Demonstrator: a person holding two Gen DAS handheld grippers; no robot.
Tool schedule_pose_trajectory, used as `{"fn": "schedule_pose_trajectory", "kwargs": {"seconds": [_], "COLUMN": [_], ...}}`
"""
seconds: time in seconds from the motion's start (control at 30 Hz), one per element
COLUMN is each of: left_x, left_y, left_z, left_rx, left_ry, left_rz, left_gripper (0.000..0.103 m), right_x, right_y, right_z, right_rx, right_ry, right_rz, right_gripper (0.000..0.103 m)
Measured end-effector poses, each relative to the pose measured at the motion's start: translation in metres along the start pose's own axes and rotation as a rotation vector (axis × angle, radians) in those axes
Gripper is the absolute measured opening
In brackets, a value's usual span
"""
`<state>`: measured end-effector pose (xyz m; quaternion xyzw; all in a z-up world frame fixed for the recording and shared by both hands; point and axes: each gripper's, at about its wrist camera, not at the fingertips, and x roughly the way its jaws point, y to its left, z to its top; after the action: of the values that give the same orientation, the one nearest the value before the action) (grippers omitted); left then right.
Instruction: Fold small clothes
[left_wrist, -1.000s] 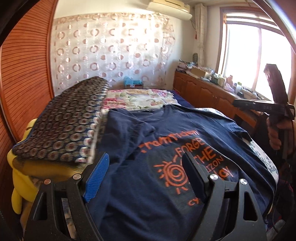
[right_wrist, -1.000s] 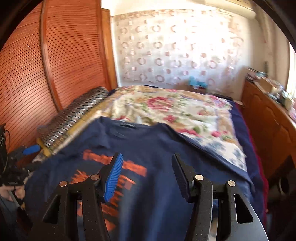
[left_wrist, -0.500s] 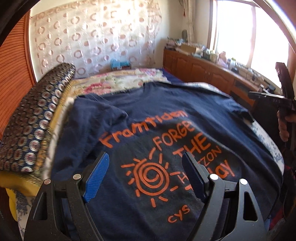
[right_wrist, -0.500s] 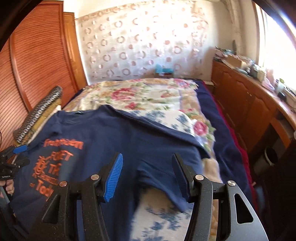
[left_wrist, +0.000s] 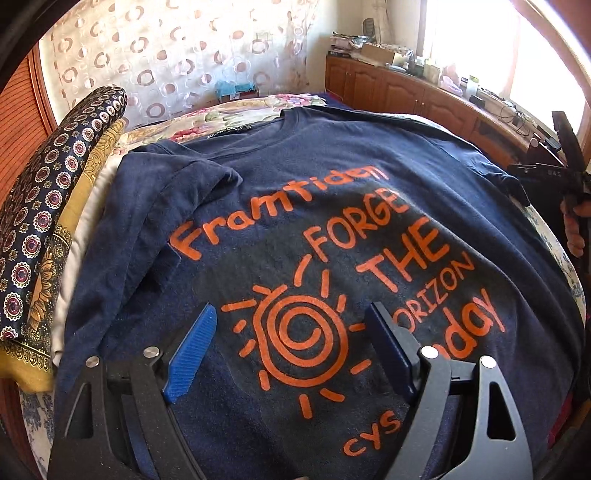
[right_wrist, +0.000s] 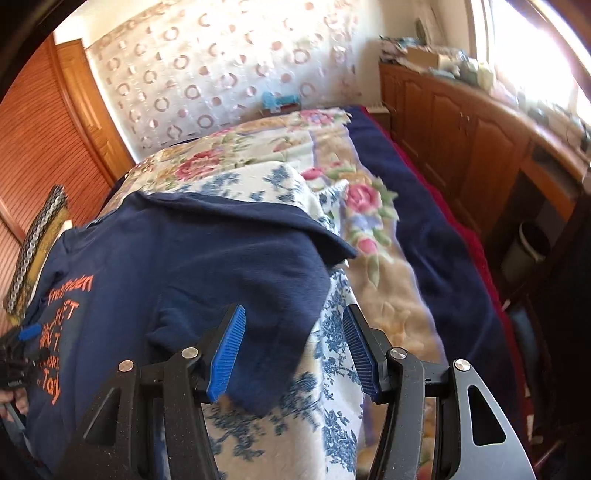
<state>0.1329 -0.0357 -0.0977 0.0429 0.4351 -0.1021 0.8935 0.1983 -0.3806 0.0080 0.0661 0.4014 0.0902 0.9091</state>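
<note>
I take the navy T-shirt (left_wrist: 332, 206) as my landmark: it lies face up and spread across the bed, its orange print (left_wrist: 332, 280) readable from my left wrist camera, collar toward the far curtain wall. My left gripper (left_wrist: 291, 350) hovers over the shirt's lower chest, just above the orange sun spiral, with its jaws wide apart and nothing between them. On the shirt's far left side one sleeve (left_wrist: 177, 192) is folded inward over the body. Beside that edge sits a patterned dark cushion (left_wrist: 48, 206) on a yellow one.

My right gripper (right_wrist: 293, 350) hangs over the shirt's opposite sleeve (right_wrist: 266, 280), whose edge droops onto the blue-flowered sheet (right_wrist: 332, 332). Its jaws are also apart, empty; the blue pad (right_wrist: 227, 350) sits above the sleeve fabric, though I cannot tell whether it touches the cloth, since the picture is soft there. Beyond the shirt lies a rose-patterned blanket (right_wrist: 258, 155), and farther right of it a wooden cabinet run (right_wrist: 461, 133) under the window.
</note>
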Motion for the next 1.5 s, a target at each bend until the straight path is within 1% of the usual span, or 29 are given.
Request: {"fn": "schedule_pose_trajectory", "kwargs": {"seconds": [0.13, 0.23, 0.3, 0.37, 0.43, 0.47, 0.5, 0.53, 0.63, 0.77, 0.83, 0.97, 1.1, 1.2, 1.27, 1.33, 1.4, 1.47, 1.5], "left_x": [-0.003, 0.001, 0.001, 0.001, 0.000, 0.000, -0.001, 0.000, 0.002, 0.004, 0.004, 0.005, 0.006, 0.006, 0.006, 0.007, 0.007, 0.007, 0.007], "left_y": [-0.001, 0.001, 0.001, 0.000, 0.001, 0.001, 0.001, 0.001, 0.002, 0.002, 0.001, 0.000, -0.001, -0.001, -0.001, 0.000, 0.000, 0.000, 0.000], "left_z": [-0.002, 0.000, 0.001, 0.000, 0.000, 0.000, 0.000, 0.000, 0.002, 0.004, 0.003, 0.003, 0.004, 0.005, 0.005, 0.005, 0.005, 0.005, 0.005], "left_rx": [0.006, 0.005, 0.004, 0.004, 0.004, 0.004, 0.003, 0.003, 0.004, 0.003, 0.004, 0.008, 0.012, 0.011, 0.010, 0.002, 0.000, 0.000, 0.001], "left_ry": [0.000, 0.001, 0.001, 0.001, 0.002, 0.002, 0.002, 0.003, 0.002, 0.003, 0.005, 0.007, 0.009, 0.008, 0.010, 0.013, 0.013, 0.013, 0.013], "left_rz": [0.005, 0.001, 0.001, 0.001, 0.002, 0.001, 0.000, 0.000, 0.002, 0.002, -0.005, -0.006, -0.009, -0.009, -0.007, 0.001, 0.001, 0.001, 0.001], "left_gripper": [0.085, 0.085, 0.085, 0.085, 0.085, 0.085, 0.085, 0.085, 0.085, 0.085, 0.088, 0.089, 0.091, 0.091, 0.091, 0.094, 0.094, 0.094, 0.094], "right_x": [0.001, -0.002, -0.006, -0.013, -0.022, -0.026, -0.030, -0.033, -0.037, -0.056, -0.070, -0.092, -0.110, -0.119, -0.119, -0.117, -0.116, -0.116, -0.115], "right_y": [-0.010, -0.015, -0.017, -0.015, -0.009, -0.007, -0.005, -0.003, 0.012, 0.026, 0.034, 0.056, 0.090, 0.124, 0.144, 0.165, 0.180, 0.185, 0.184], "right_z": [0.000, -0.001, -0.004, -0.004, -0.005, -0.005, -0.007, -0.008, -0.005, -0.003, 0.000, 0.006, 0.005, 0.001, -0.006, -0.016, -0.028, -0.034, -0.036], "right_rx": [0.029, 0.050, 0.052, 0.039, 0.003, -0.020, -0.044, -0.067, -0.144, -0.192, -0.200, -0.236, -0.297, -0.357, -0.397, -0.431, -0.454, -0.458, -0.454], "right_ry": [0.028, 0.043, 0.047, 0.041, 0.033, 0.027, 0.021, 0.015, -0.002, -0.067, -0.109, -0.177, -0.235, -0.262, -0.261, -0.235, -0.212, -0.196, -0.191], "right_rz": [0.008, 0.044, 0.057, 0.053, 0.041, 0.023, -0.002, -0.023, -0.077, -0.115, -0.109, -0.076, -0.023, 0.041, 0.087, 0.156, 0.194, 0.212, 0.222], "right_gripper": [0.057, 0.056, 0.048, 0.041, 0.024, 0.021, 0.014, 0.010, 0.005, 0.004, 0.004, 0.004, 0.004, 0.004, 0.004, 0.004, 0.004, 0.015, 0.027]}}
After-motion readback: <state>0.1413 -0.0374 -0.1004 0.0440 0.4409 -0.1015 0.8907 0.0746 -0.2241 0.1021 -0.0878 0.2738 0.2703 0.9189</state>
